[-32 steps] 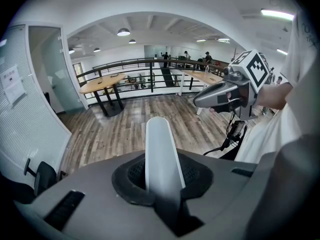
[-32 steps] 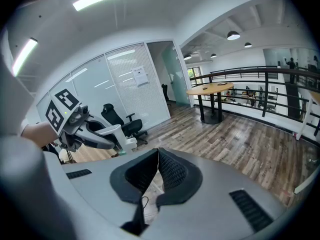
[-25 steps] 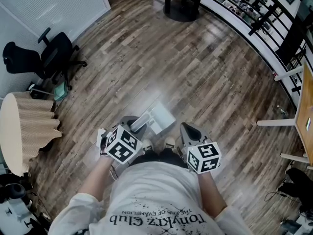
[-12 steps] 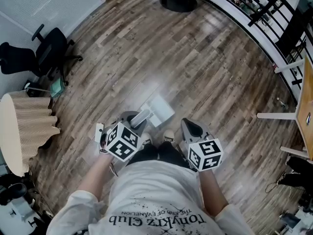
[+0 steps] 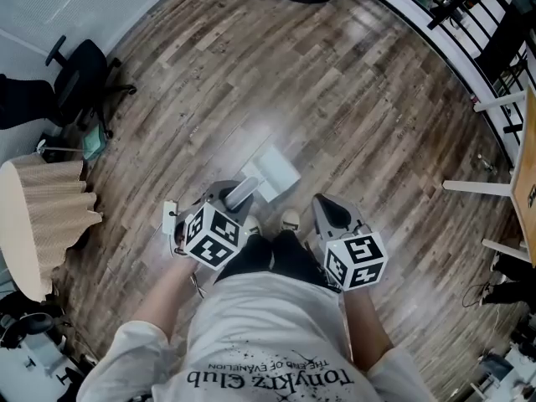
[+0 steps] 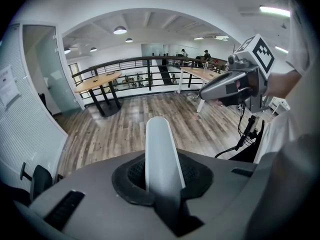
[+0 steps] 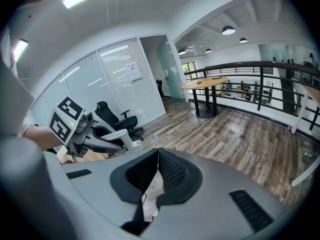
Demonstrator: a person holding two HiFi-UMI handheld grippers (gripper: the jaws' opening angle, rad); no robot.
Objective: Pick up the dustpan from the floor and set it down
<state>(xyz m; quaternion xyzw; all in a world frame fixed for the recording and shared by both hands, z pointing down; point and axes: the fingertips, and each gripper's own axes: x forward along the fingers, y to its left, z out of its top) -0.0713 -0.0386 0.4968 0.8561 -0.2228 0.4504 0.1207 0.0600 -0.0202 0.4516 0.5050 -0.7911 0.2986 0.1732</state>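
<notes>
The pale grey plastic dustpan (image 5: 273,172), a flat rectangular scoop with a rounded, tube-like handle, is clamped by that handle between the jaws of the left gripper (image 6: 161,170). In the head view the scoop points away from the person, angled up and to the right over the wood-plank floor (image 5: 360,99); whether it touches the boards cannot be told. In the left gripper view the handle (image 6: 160,149) rises between the dark pads, smooth and round-ended.

Office, swivel chair (image 5: 84,69), glass partition (image 7: 116,76)
</notes>
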